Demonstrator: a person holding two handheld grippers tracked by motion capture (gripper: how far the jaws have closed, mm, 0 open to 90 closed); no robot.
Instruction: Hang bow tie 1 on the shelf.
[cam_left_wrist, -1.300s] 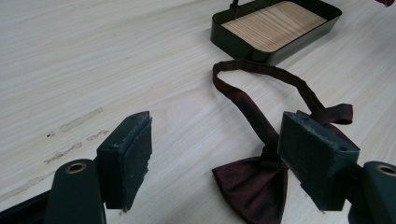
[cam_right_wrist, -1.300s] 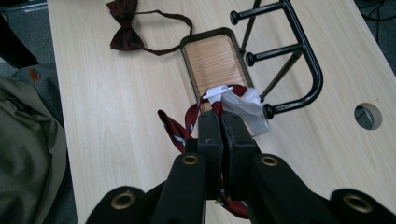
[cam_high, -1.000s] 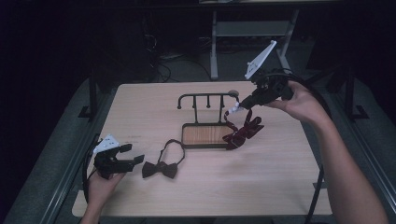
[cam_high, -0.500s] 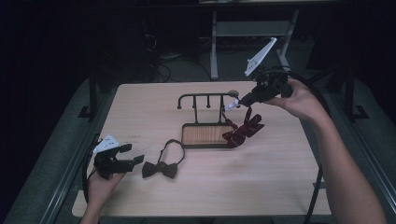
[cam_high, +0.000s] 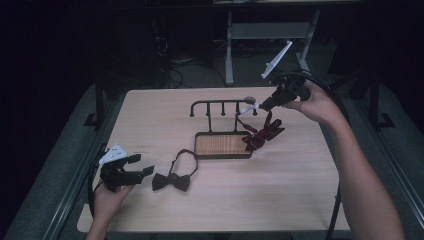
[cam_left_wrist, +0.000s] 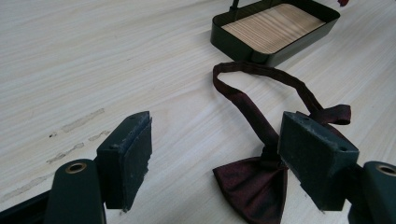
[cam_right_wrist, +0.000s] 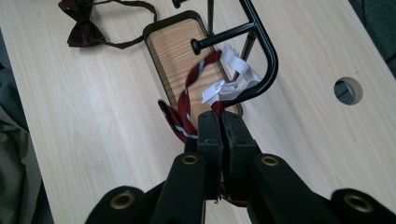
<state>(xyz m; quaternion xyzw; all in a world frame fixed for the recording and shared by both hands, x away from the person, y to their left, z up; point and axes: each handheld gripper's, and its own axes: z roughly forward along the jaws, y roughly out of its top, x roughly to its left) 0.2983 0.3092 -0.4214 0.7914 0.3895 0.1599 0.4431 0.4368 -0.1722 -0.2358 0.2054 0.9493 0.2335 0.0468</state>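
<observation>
on the light wooden counter (cam_high: 300, 190), a black metal stand (cam_high: 222, 125) is sitting near the middle: a shallow dark tray (cam_high: 222, 146) with a wood-grain floor, and behind it a thin rail with short pegs rising on two posts. the tray's floor is lying bare in the left tool view, and in the right tool view the striped strap is crossing above one end of it.

at the rail's right end the right tool (cam_high: 261, 107) is pressing its jaws together on the strap of a dark red striped bow tie (cam_high: 262, 132), just below the strap's white plastic clasp (cam_right_wrist: 223, 91). in the right tool view the clasp is sitting against the curved end of the rail, and the red-and-white strap is twisting up toward a peg. in the high view the bow itself is hanging below the tool, over the tray's right edge; whether it is touching the tray i cannot tell.

toward the counter's near left corner, the left tool (cam_high: 142, 165) is resting low with its jaws spread wide, pinching nothing. a second, plain maroon bow tie (cam_high: 172, 180) is lying flat on the counter just beside it, its strap looping toward the tray without reaching it. in the left tool view the bow is lying just ahead of the jaws, toward the one at that view's right.
</observation>
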